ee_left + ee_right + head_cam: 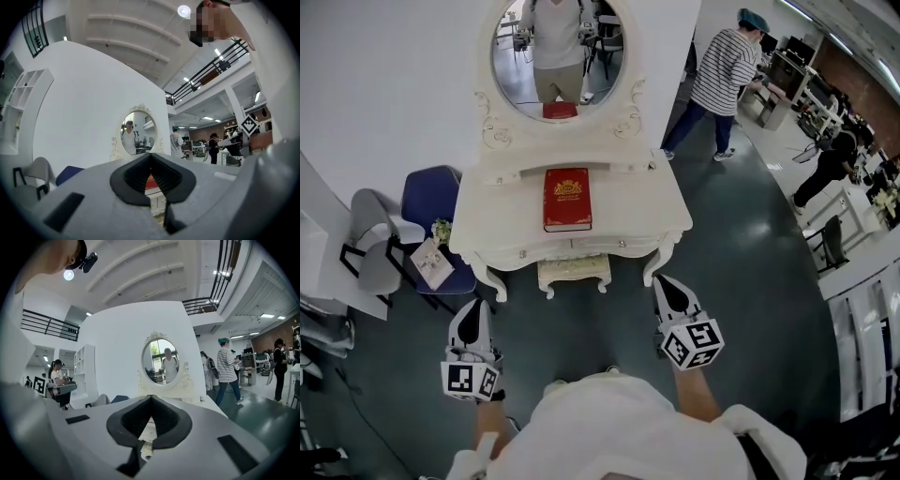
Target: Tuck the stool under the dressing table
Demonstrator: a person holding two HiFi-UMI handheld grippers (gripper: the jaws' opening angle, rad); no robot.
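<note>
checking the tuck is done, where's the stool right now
In the head view the stool sits mid-frame, partly under the front edge of the dressing table, between its two front legs, just below the red book.

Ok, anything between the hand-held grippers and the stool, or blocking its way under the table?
Nothing visible: only floor lies between the left hand-held gripper, the right hand-held gripper and the stool, mostly under the dressing table.
</note>
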